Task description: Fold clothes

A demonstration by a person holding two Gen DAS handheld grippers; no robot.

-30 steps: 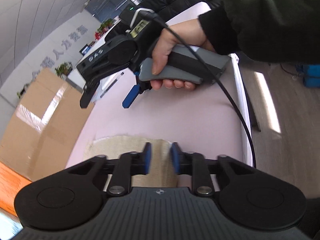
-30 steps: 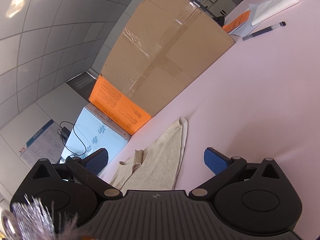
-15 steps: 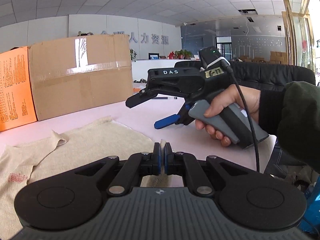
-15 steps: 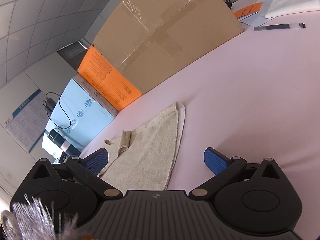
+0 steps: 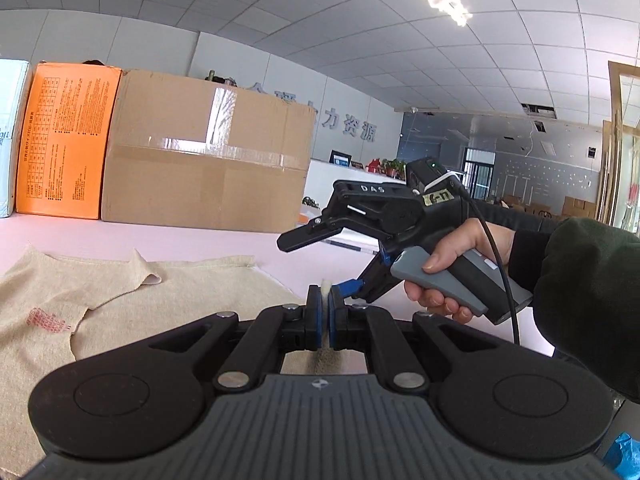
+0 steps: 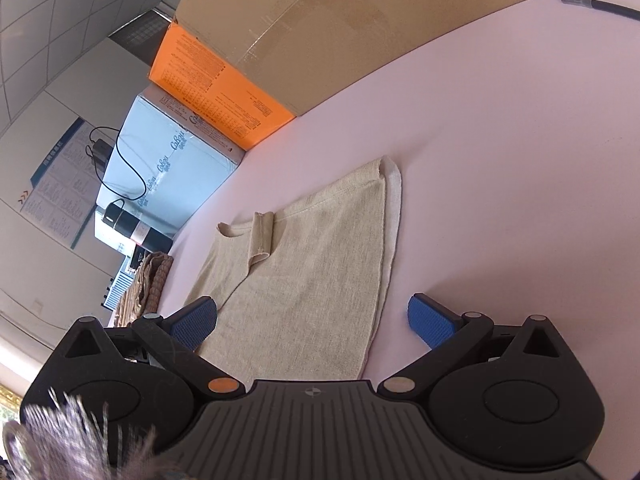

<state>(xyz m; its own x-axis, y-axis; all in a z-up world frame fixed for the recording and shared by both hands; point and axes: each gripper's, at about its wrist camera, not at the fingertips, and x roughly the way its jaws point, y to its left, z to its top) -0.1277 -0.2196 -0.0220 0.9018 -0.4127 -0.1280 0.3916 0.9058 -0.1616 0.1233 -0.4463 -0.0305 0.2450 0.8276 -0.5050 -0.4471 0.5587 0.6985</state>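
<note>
- The left gripper is pinching its blue pads together on a corner of the beige knit top; a tuft of the pale fabric is sticking up between the closed pads.
- The beige knit top is lying spread across the pink table, running off to the left of that pinch, with a strap end curling up and a small red patch showing near its left part.
- In the right wrist view the same garment is lying flat on the table, one strap folded over near its far edge and a paler band running along its right side.
- The right gripper is hanging with its jaws standing wide apart, gripping nothing; one blue pad is sitting over the cloth's left part, the other over bare table just beside the cloth's right edge.
- A hand in a dark green sleeve is wrapping around the right gripper's grey handle, and a black cable is trailing from it.
- At the back of the table a large cardboard box is standing beside an orange box.
- A pen is lying far off on the table.
</note>
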